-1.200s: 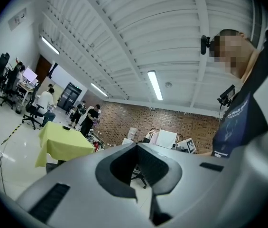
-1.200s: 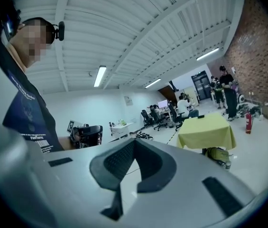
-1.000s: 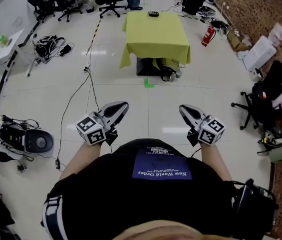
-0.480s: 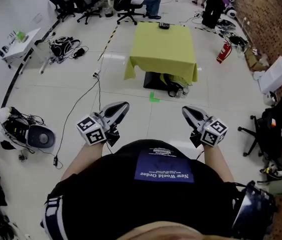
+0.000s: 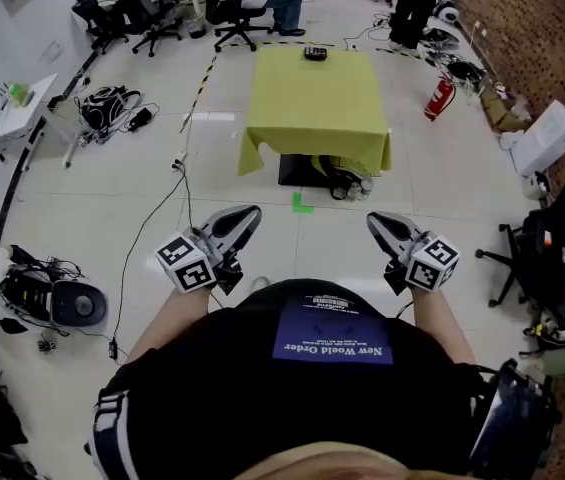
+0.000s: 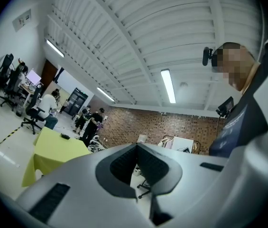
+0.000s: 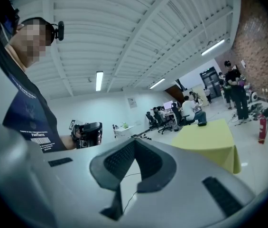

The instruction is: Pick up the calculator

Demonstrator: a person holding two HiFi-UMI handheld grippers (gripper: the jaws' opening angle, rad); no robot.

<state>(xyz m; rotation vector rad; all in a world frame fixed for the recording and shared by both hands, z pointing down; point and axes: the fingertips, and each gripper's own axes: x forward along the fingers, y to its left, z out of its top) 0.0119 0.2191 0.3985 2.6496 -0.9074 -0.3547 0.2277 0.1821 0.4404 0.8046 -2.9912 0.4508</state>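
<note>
One cloth-covered table (image 5: 312, 108) stood at twelve o'clock, and on it lay one calculator (image 5: 315, 53). There was one red fire extinguisher (image 5: 439, 98) at one o'clock and one green tape mark (image 5: 302, 204) on the floor. Two tools showed, a left gripper (image 5: 250, 213) and a right gripper (image 5: 374, 220) (each carried one marker cube (image 5: 184, 265)). Three office chairs (image 5: 234, 13) stood at eleven o'clock, and one more chair (image 5: 517, 253) at three o'clock.

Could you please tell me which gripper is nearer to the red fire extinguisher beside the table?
Right. The right gripper is on the fire extinguisher's side of the floor, though well short of it; the left gripper is farther off, on the opposite side.
</note>
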